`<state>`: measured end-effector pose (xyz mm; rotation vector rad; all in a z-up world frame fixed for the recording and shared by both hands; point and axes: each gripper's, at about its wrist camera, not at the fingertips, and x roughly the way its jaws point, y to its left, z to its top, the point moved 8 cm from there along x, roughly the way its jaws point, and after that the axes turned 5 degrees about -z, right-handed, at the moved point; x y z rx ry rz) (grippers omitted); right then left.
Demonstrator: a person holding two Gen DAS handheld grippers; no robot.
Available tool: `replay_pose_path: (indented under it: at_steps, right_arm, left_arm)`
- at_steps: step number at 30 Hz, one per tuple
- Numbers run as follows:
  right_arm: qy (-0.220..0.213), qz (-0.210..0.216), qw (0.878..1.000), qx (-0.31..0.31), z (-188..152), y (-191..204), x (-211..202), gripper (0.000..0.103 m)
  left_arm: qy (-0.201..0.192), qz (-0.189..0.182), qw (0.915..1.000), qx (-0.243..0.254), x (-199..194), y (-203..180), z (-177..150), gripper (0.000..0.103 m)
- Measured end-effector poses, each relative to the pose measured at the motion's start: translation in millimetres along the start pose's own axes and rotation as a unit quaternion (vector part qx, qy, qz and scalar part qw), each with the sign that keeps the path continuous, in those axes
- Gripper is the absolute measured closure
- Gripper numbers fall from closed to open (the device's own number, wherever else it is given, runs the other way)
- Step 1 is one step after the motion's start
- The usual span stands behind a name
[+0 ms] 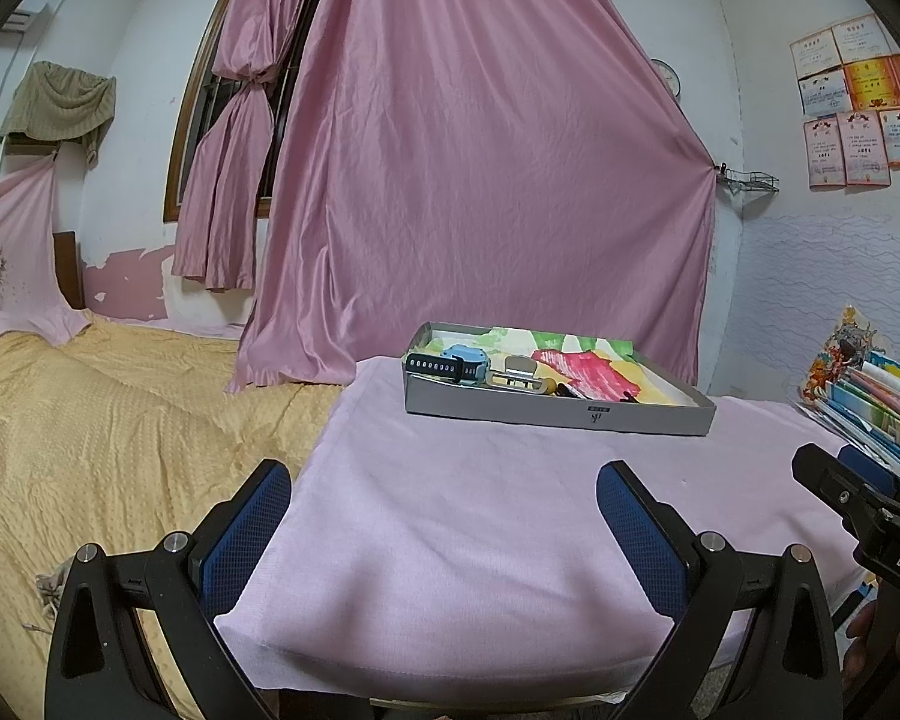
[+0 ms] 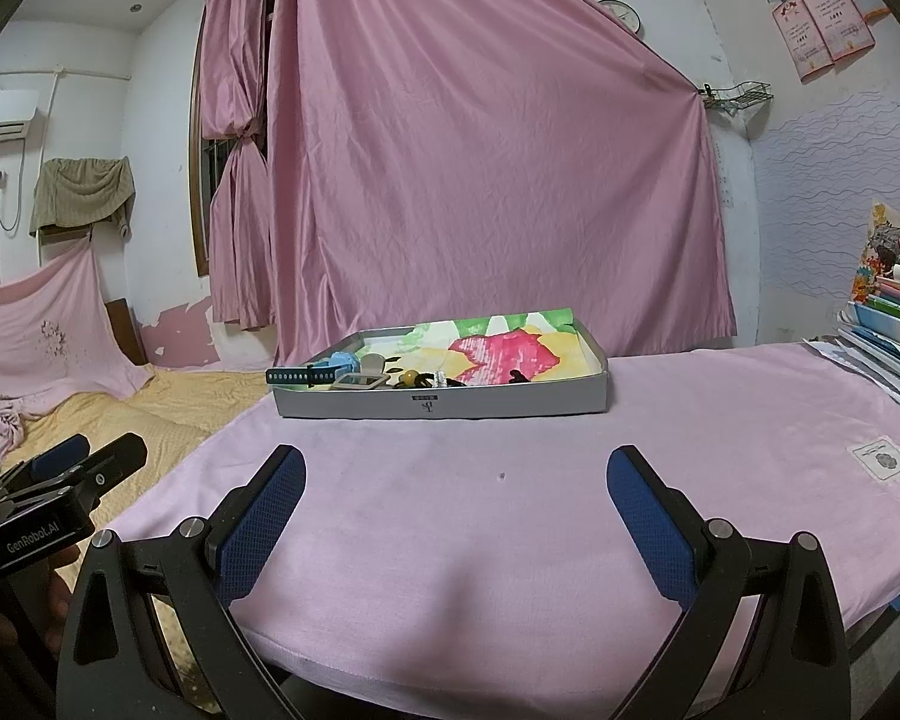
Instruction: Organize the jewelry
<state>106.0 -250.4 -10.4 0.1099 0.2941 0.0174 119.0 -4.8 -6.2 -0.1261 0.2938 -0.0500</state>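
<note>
A shallow grey box (image 1: 558, 415) (image 2: 444, 405) lined with a flowered cloth stands at the far side of a pink-covered table (image 1: 480, 540) (image 2: 510, 510). Its left end holds a blue watch (image 1: 459, 363) (image 2: 330, 369) with a dark strap, a silver clip (image 1: 519, 372), a square metal piece (image 2: 363, 382), a yellow bead (image 2: 411, 377) and small dark pieces. My left gripper (image 1: 444, 516) is open and empty, low over the table's near edge. My right gripper (image 2: 456, 504) is open and empty, also near the front edge. Each gripper shows at the other view's side (image 1: 858, 492) (image 2: 72, 474).
A bed with a yellow cover (image 1: 90, 438) (image 2: 168, 414) lies left of the table. Books and papers (image 1: 870, 402) (image 2: 894, 324) are stacked at the table's right end. A pink curtain (image 1: 480, 180) hangs behind the box.
</note>
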Motion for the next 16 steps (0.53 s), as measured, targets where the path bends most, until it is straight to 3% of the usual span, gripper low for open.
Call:
replay_pose_path:
  at_steps: [6, 16]
  right_arm:
    - [0.002, 0.000, 1.000, -0.001, -1.7, 0.5, 0.4, 0.004]
    - [0.004, 0.000, 1.000, 0.000, -2.3, 0.5, 2.0, 0.004]
  left_arm:
    - [0.008, 0.027, 0.9995, 0.018, 0.4, -0.6, -7.5, 0.001]
    - [0.013, 0.028, 0.9993, 0.023, 1.3, -3.3, -11.7, 0.001]
